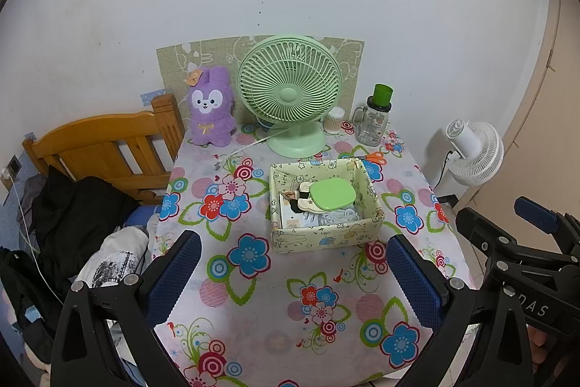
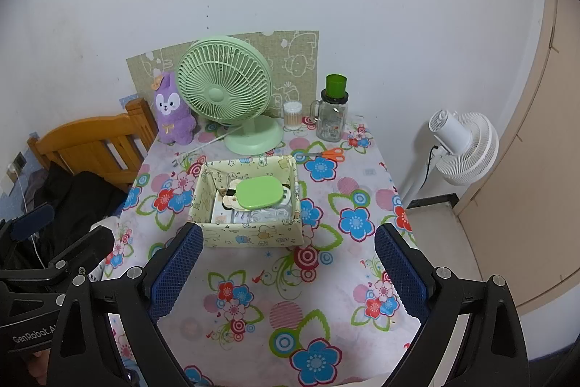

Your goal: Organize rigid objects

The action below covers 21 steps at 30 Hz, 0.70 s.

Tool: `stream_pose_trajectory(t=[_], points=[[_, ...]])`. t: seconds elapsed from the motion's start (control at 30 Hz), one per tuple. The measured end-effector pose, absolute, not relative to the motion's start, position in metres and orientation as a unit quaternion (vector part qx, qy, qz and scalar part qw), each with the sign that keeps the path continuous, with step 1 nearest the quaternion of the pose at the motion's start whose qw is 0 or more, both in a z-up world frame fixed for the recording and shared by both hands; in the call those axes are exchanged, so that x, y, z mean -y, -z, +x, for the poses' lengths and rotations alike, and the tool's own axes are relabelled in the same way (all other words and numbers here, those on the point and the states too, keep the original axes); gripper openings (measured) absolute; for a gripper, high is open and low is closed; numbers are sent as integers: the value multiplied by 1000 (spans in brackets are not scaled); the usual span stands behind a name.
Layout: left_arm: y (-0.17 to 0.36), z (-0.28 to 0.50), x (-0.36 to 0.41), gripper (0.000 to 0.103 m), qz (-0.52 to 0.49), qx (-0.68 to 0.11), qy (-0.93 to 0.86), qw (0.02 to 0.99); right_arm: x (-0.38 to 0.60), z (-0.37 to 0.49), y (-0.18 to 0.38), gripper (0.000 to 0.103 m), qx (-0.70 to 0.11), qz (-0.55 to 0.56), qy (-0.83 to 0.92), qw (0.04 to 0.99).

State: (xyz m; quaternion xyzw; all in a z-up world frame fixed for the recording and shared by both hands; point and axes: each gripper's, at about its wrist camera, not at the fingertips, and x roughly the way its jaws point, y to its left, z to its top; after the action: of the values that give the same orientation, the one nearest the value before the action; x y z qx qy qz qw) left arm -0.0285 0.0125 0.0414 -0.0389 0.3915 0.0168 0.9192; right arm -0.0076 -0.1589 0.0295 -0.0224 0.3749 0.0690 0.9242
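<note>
1. Both my tools hang wide and empty above the near edge of the bench: left tool, right tool.
2. The box sits mid-bench, straight ahead of both, a green lid lying on its contents.
3. The scissors lie loose beyond the box's far right corner, long axis running left-right, orange handles to the right.
4. I judge the right tool nearer the scissors.
</note>
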Motion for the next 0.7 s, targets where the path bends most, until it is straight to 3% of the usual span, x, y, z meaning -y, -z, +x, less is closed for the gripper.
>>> stream_pose_trajectory(t=[0.7], points=[[-42, -29, -17, 103, -38, -389, -18, 920, 156, -5, -30, 97, -372, -24, -71, 925]])
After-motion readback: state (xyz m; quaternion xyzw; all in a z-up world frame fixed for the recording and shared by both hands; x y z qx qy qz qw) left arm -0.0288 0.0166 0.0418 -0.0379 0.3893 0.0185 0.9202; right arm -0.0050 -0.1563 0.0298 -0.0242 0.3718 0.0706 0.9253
